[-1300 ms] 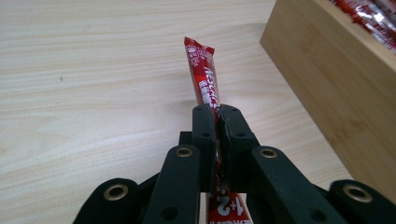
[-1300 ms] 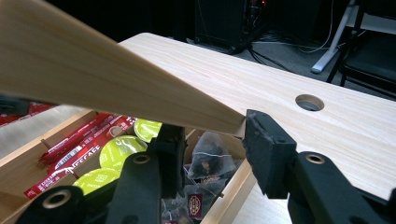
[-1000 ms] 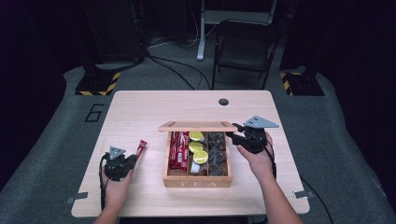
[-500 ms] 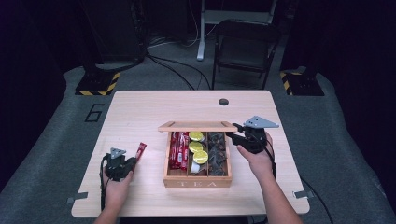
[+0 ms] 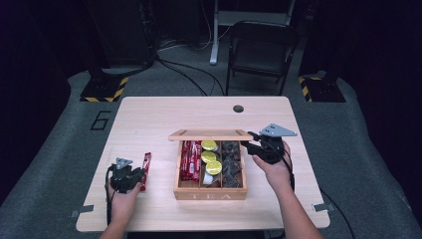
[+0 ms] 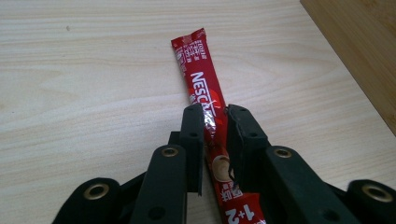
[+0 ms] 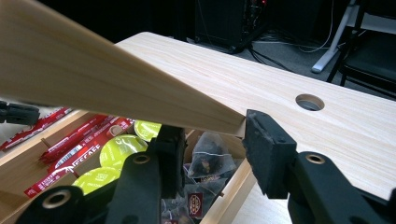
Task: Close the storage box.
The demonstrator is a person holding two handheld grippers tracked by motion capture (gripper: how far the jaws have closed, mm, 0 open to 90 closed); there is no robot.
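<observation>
Nothing shifts place, but left claw (image 6: 215, 122) jaws have just been opening, released around the red coffee stick (image 6: 205, 100) lying flat near the surface's (image 5: 149, 114) left edge, long axis along the jaws; right claw (image 7: 212, 140) clenched on the box lid (image 7: 93, 79).

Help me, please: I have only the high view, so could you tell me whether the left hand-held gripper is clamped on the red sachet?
Observer: No. In the left gripper view, the left hand-held gripper has just been opening its jaws. The red sachet lies flat on the table between them.
Operator: Thank you. What does the right hand-held gripper grip?
Observer: A corner of the wooden lid, which it holds tilted up over the box.
Operator: What lies under that corner?
Observer: Clear pyramid tea bags with dark leaves inside.
</observation>
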